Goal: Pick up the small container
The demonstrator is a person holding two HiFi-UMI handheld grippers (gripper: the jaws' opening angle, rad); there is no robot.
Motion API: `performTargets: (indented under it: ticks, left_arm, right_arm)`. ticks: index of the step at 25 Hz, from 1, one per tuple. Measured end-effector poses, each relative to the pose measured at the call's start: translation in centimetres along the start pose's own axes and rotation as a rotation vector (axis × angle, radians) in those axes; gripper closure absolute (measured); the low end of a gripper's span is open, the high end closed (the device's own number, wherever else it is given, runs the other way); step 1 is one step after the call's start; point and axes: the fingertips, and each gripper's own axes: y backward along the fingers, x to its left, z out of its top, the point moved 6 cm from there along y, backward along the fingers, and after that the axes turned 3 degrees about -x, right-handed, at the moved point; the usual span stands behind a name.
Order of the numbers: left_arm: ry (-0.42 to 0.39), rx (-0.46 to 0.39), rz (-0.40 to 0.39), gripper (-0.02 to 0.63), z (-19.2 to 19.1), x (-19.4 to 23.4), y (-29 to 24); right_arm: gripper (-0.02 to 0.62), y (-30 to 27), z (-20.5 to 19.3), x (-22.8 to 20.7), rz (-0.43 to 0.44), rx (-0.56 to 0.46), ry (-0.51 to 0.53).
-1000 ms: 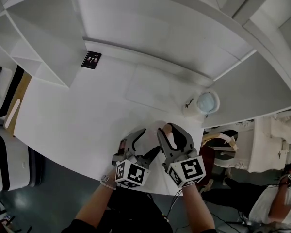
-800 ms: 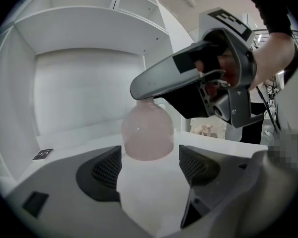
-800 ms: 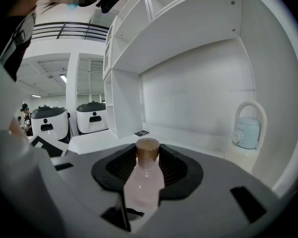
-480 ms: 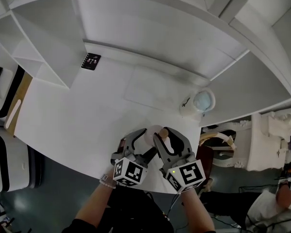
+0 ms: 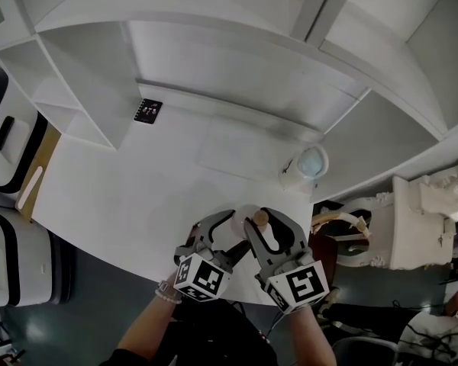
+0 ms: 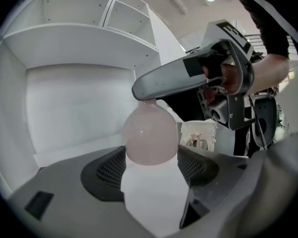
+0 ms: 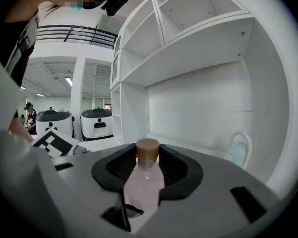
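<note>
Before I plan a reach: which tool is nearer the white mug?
Right. The right tool, shut on the small bottle, is in front and left of the white mug; the left tool, on the same bottle, lies farther left.

left gripper clamped | right gripper clamped (narrower gap) | side by side

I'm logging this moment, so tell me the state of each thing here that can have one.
bottle: cap on, held by both grippers.
left gripper: shut on the bottle's round body.
right gripper: shut on the bottle below its cap.
mug: upright on the table, untouched.
card: lying flat on the table.
</note>
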Motion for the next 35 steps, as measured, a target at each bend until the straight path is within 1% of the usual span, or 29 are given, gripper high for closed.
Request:
performTargets:
  ticks: [6,10,14,17,21,26,31,35]
  left_arm:
    - [-0.038,0.000,-0.029,0.282,3.1,-0.1,1.2]
    - [-0.049,-0.021,-0.022,0.282,5.0,-0.4,2.1]
    - [-0.090,-0.026,-0.002,0.282,6.9,-0.5,3.2]
    - [-0.108,-0.039,-0.004,0.282,8.2,-0.9,3.9]
    - [-0.119,-0.059,0.001,0.282,9.8,-1.4,4.7]
    - [-0.104,-0.073,-0.003,0.282,11.3,-2.0,5.9]
    - [-0.115,-0.087,-0.004,0.282,12.2,-2.0,6.2]
    - [-0.121,-0.093,-0.009,0.282,13.1,-2.2,6.4]
  right_arm:
    - [0.449,1.8,2.7,0.7,-0.004,-0.044,0.023]
    - [0.449,2.8,4.7,1.3,0.003,-0.081,0.049]
    - [0.449,3.9,6.4,2.0,0.014,-0.109,0.073]
    - [0.449,5.0,7.5,2.4,0.012,-0.144,0.072]
    - [0.449,6.1,8.9,3.0,0.014,-0.177,0.082]
    - [0.449,7.2,10.0,3.7,0.017,-0.181,0.098]
    - [0.449,7.6,11.1,4.1,0.019,-0.201,0.119]
    - [0.449,8.2,11.6,4.2,0.010,-0.201,0.117]
